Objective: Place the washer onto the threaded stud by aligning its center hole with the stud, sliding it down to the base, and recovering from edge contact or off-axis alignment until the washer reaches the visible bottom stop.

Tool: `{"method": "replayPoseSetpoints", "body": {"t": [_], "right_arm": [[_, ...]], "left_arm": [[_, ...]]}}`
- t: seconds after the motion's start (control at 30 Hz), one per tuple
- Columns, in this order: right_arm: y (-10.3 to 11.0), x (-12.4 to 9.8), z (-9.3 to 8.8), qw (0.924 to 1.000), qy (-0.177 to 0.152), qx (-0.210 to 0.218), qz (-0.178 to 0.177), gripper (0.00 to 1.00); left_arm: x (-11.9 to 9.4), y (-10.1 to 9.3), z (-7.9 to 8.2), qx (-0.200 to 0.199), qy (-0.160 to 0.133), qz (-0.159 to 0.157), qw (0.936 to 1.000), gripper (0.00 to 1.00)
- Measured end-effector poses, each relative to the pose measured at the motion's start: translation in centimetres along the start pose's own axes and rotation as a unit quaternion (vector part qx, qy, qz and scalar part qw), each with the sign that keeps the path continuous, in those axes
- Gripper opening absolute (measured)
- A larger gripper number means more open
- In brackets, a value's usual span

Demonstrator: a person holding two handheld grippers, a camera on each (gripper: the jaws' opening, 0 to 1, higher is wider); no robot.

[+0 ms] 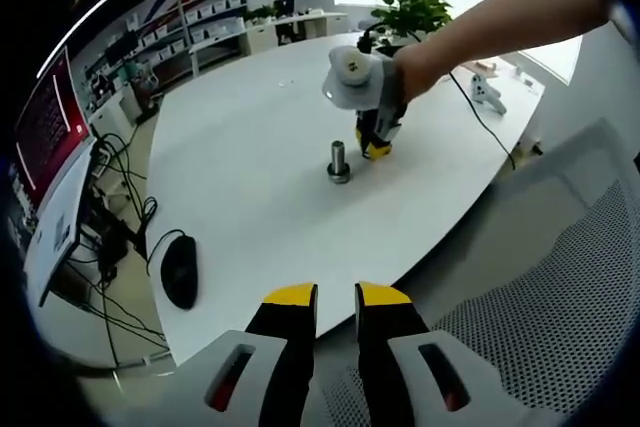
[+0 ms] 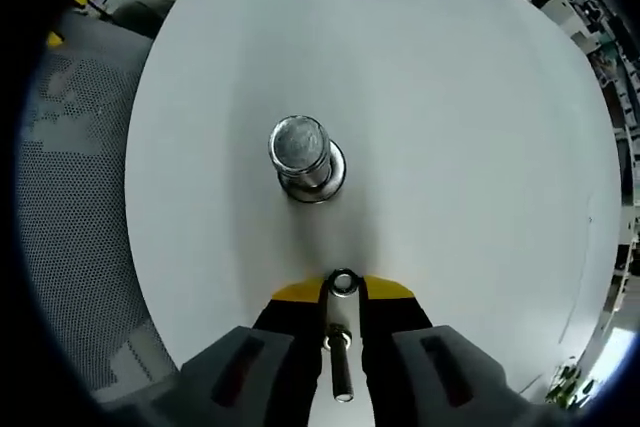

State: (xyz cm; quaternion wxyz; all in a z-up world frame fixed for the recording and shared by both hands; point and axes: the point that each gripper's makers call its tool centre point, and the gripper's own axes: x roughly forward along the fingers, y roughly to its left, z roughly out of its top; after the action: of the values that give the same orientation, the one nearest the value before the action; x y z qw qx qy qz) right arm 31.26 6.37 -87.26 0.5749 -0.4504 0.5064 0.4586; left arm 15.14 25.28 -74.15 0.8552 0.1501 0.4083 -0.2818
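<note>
A short metal threaded stud [image 1: 338,159] stands upright on its round base on the white table [image 1: 250,127]. My right gripper [image 1: 378,145], held by a person's hand, hovers just right of the stud and points down at the table. From above, the stud's [image 2: 303,157] flat top and wider base flange lie ahead of the right gripper [image 2: 343,287]. That gripper is shut on a small metal washer [image 2: 343,282] at its yellow tips, short of the stud. A thin metal pin [image 2: 340,359] shows between the jaws behind the washer. My left gripper [image 1: 337,299] stays back off the table's edge, open and holding nothing.
A black mouse [image 1: 180,269] lies near the table's left edge, beside a monitor [image 1: 45,132] and cables. A grey mesh chair [image 1: 560,287] sits under the left gripper. A potted plant [image 1: 410,12] and a white device [image 1: 487,95] stand at the far side.
</note>
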Motion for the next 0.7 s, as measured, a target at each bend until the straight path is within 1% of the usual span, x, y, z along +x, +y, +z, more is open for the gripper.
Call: {"method": "replayPoseSetpoints", "body": {"t": [0.3, 0.37, 0.43, 0.53, 0.6, 0.7], "right_arm": [[0.1, -0.2, 0.0, 0.9996, -0.025, 0.009, -0.005, 0.15], [-0.1, -0.1, -0.1, 0.9993, -0.032, 0.020, -0.006, 0.14], [0.0, -0.3, 0.0, 0.9983, -0.046, 0.035, -0.007, 0.14], [0.0, -0.4, -0.1, 0.9973, -0.057, 0.045, -0.008, 0.14], [-0.1, -0.4, -0.1, 0.9966, -0.063, 0.052, -0.007, 0.14], [-0.3, -1.1, 0.1, 0.9943, -0.082, 0.068, -0.013, 0.14]], "left_arm": [[-0.1, 0.2, -0.1, -0.006, -0.001, 0.005, 1.0000, 0.13], [-0.1, 0.1, 0.0, -0.010, -0.002, 0.003, 0.9999, 0.13], [-0.1, 0.1, -0.1, -0.010, -0.002, 0.003, 0.9999, 0.13], [0.0, 0.0, -0.2, -0.005, 0.004, 0.002, 1.0000, 0.13], [-0.1, 0.0, -0.1, -0.006, 0.001, 0.001, 1.0000, 0.13], [-0.1, 0.2, 0.0, -0.010, -0.003, 0.001, 0.9999, 0.13]]}}
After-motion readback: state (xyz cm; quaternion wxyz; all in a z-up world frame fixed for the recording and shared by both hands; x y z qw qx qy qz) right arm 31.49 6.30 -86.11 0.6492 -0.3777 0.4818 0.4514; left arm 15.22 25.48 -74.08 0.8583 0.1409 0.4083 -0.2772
